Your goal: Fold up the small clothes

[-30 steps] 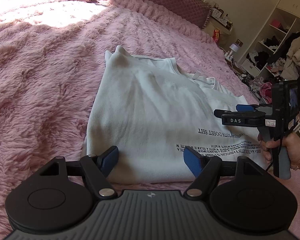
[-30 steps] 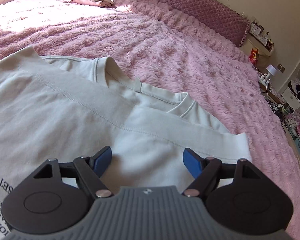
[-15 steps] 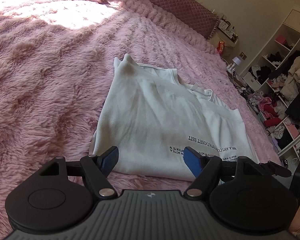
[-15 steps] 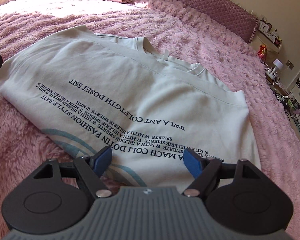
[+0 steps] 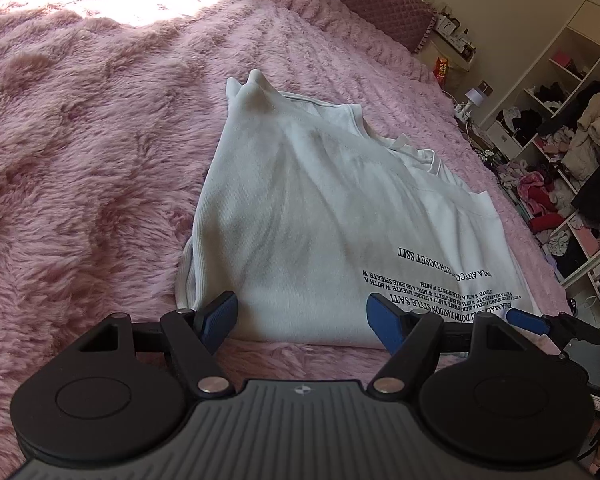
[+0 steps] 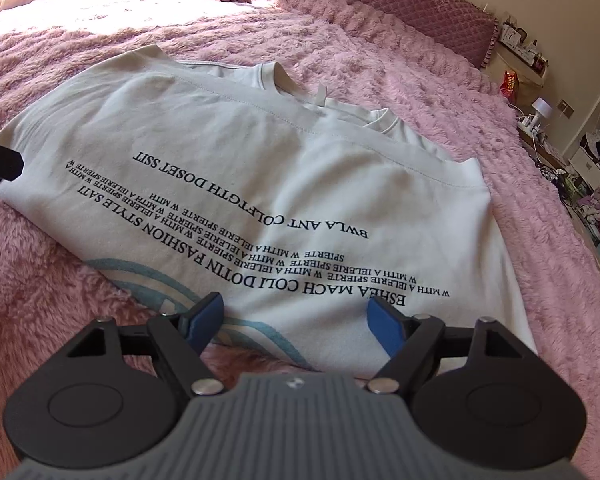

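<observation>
Both tools (image 5: 302,316) (image 6: 294,318) pulled back off shirt (image 6: 260,168).

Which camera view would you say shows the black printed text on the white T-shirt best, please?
The right wrist view: the printed text lies nearly whole across the T-shirt, with every line readable. The left wrist view catches only part of it, small and partly behind a gripper finger.

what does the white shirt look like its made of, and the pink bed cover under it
White t-shirt: looks like soft matte cotton knit, judging by the ribbed neckband, stitched seams, soft creases and printed black text. Pink bed cover: seems plush faux fur or long-pile fleece, with shaggy tufts that catch sunlight; the exact fibre is unclear.
</observation>
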A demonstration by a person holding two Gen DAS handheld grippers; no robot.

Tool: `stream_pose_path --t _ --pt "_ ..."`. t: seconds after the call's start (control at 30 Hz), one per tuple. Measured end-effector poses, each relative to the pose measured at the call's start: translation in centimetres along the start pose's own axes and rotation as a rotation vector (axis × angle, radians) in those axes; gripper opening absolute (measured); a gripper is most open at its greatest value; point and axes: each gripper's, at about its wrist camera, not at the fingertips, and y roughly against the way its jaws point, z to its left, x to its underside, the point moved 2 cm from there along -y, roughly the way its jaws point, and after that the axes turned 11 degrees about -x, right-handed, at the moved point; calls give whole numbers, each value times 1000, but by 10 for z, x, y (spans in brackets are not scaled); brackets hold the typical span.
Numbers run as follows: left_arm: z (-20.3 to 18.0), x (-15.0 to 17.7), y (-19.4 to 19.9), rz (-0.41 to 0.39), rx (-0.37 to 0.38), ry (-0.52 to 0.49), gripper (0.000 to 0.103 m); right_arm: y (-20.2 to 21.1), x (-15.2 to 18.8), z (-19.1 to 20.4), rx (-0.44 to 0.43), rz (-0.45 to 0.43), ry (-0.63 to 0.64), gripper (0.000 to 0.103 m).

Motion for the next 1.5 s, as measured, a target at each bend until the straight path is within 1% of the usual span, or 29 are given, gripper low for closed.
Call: stream_pose_path --t 0.03,0.1,0.17,0.27,0.4,0.47,0.57,0.67,0.77,0.87,1.0,1.07,1.17,1.3,1.43,1.5 --pt "-1 -1 1 1 0 -3 86 6 -1 0 0 -17 -36 75" --pt "-2 -4 3 0 -5 -12 86 17 -3 3 -32 -44 -94 75" --pt "-5 -6 7 -5 -24 -26 86 30 -5 15 -58 -86 -116 75" --pt "-8 -12 16 -29 -28 -34 86 44 -10 42 -97 -136 -76 75" --pt "-7 -21 29 -57 -37 -42 86 53 -15 80 -181 -161 -16 75" --pt "-4 -26 34 -67 -46 -51 86 55 -15 99 -190 -178 41 75" --pt "3 -33 35 -75 -48 -58 86 58 -11 129 -168 -225 180 75" --pt "18 -41 28 -64 -23 -28 86 54 -9 155 -150 -252 300 75" --pt "42 -49 18 -56 11 60 86 44 -11 172 -113 -270 383 75" --pt "66 -54 4 -46 44 177 86 30 -16 184 -92 -274 442 75" --pt "83 -62 -17 -25 105 258 86 10 -19 203 -92 -259 531 75" --pt "85 -68 -28 -9 129 270 86 -1 -20 212 -98 -245 562 75" --pt "82 -80 -47 21 158 257 86 -13 -22 224 -83 -247 591 75" --pt "80 -99 -73 61 192 268 86 -26 -32 235 -63 -286 615 75" --pt "80 -119 -95 74 223 308 86 -39 -45 243 -29 -333 646 76" --pt "79 -129 -108 86 234 317 86 -46 -52 244 -25 -341 635 76"
